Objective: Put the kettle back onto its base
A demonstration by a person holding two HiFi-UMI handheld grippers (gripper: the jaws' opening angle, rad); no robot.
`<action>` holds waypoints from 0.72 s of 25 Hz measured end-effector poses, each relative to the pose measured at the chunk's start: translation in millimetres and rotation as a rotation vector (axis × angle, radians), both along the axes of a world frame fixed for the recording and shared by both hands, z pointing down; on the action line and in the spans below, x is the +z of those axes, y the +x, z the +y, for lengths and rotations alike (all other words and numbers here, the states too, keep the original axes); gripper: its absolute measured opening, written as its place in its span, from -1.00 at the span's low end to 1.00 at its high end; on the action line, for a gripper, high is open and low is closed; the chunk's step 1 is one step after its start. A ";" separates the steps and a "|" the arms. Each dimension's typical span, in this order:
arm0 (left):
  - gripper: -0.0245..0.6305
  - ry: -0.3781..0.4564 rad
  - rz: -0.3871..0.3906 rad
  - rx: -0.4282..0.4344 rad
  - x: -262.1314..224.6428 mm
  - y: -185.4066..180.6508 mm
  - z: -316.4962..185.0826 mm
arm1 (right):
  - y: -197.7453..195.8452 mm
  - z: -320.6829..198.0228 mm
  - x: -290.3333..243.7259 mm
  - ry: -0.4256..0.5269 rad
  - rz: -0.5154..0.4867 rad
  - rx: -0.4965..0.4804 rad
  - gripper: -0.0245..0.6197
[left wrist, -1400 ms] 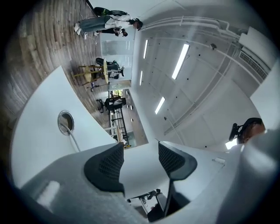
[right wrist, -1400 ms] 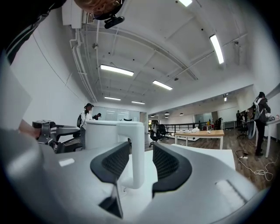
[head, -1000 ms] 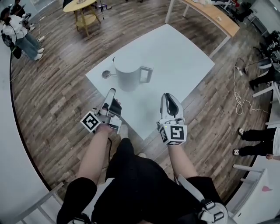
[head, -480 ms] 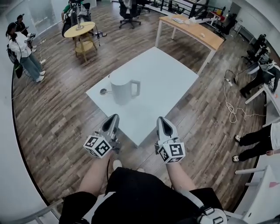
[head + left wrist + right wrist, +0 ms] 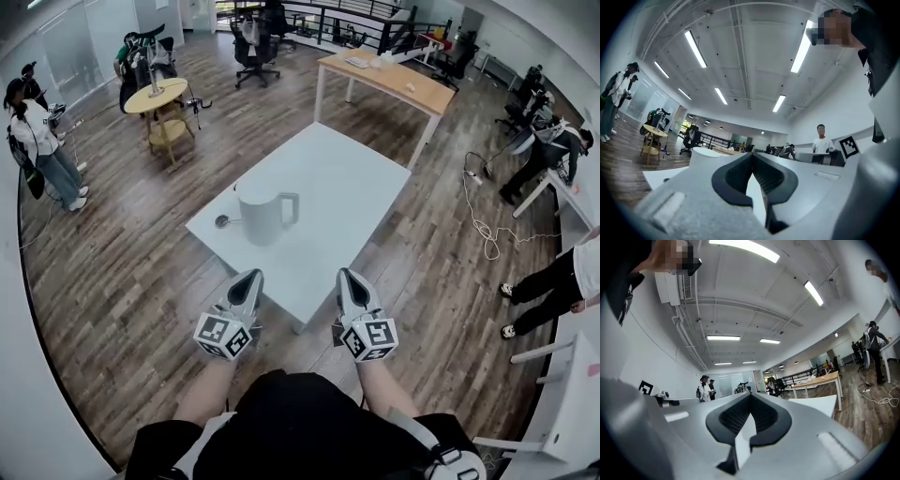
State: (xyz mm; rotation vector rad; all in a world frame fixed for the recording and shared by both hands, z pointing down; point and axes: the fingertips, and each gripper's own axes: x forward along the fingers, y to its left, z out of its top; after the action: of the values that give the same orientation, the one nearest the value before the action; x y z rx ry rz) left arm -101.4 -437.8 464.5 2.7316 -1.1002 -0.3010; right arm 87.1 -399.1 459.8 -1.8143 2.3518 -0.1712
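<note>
A white kettle [image 5: 262,214] stands upright on the white table [image 5: 337,178], its handle to the right. A small grey round piece [image 5: 223,222] lies on the table at the kettle's left. My left gripper [image 5: 251,277] and right gripper [image 5: 349,275] hang side by side over the table's near edge, well short of the kettle. Both are shut with nothing between the jaws. In the left gripper view the kettle's top [image 5: 704,155] shows just left of the left gripper [image 5: 752,155]. The right gripper view shows the right gripper [image 5: 750,395] and a strip of the table [image 5: 818,404].
A wooden desk [image 5: 384,80] stands behind the table. A round yellow table [image 5: 155,94] with office chairs is at the back left. People stand at the left [image 5: 37,141] and right [image 5: 553,281]. A cable [image 5: 483,225] lies on the wood floor.
Both grippers have drawn back from the kettle toward the table's near edge and their jaws have closed. The left gripper has rolled upright. The head view has tilted up, showing more room.
</note>
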 end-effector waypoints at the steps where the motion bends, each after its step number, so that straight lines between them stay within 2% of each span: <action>1: -0.93 -0.001 0.005 0.004 0.2 -1.0 -1.5 | -2.6 0.9 -1.6 0.004 0.005 -0.001 -0.91; 9: -0.93 0.005 0.027 0.047 -4.7 12.5 -10.0 | -0.8 -0.5 -11.3 0.035 0.043 0.009 -0.91; 18: -0.93 0.009 0.013 0.049 -5.2 20.0 -18.4 | -3.5 -16.4 -15.3 0.051 0.051 -0.020 -0.91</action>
State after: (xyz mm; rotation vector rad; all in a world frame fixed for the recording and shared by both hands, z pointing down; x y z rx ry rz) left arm -81.4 -456.2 459.3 2.7559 -1.0300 -0.3169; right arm 83.6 -415.5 444.5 -1.7932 2.3863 -0.0683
